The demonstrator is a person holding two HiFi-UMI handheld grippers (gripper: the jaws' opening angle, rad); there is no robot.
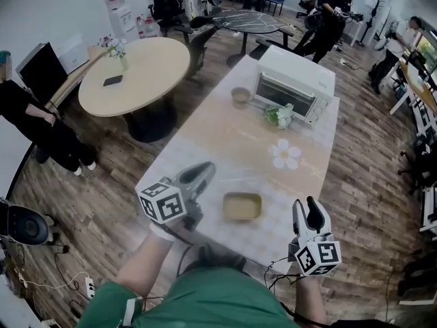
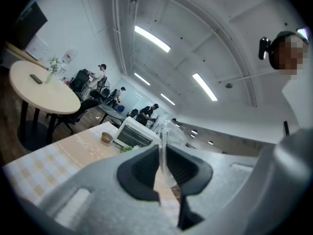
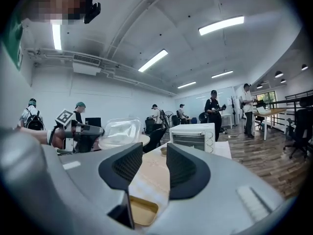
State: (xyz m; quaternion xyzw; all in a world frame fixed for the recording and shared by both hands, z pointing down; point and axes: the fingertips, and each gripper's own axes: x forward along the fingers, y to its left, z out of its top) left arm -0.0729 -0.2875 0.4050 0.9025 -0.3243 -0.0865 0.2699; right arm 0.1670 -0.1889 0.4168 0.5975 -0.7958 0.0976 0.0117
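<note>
The left hand-held gripper [image 2: 163, 153], its marker cube [image 1: 162, 202] printed with black-and-white squares, is clamped on the thin edge of a clear plastic lid [image 2: 172, 131]. The lid stands on edge (a rounded, see-through rectangle in the right gripper view), long axis running out ahead of the jaws. The right hand-held gripper [image 3: 154, 163] gapes empty. Between the two, a tan rectangular container [image 1: 242, 206] sits on the tabletop [image 1: 205, 139].

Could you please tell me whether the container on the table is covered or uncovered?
Uncovered: the tan container lies open-topped, and the left gripper holds the clear lid up, away.
</note>
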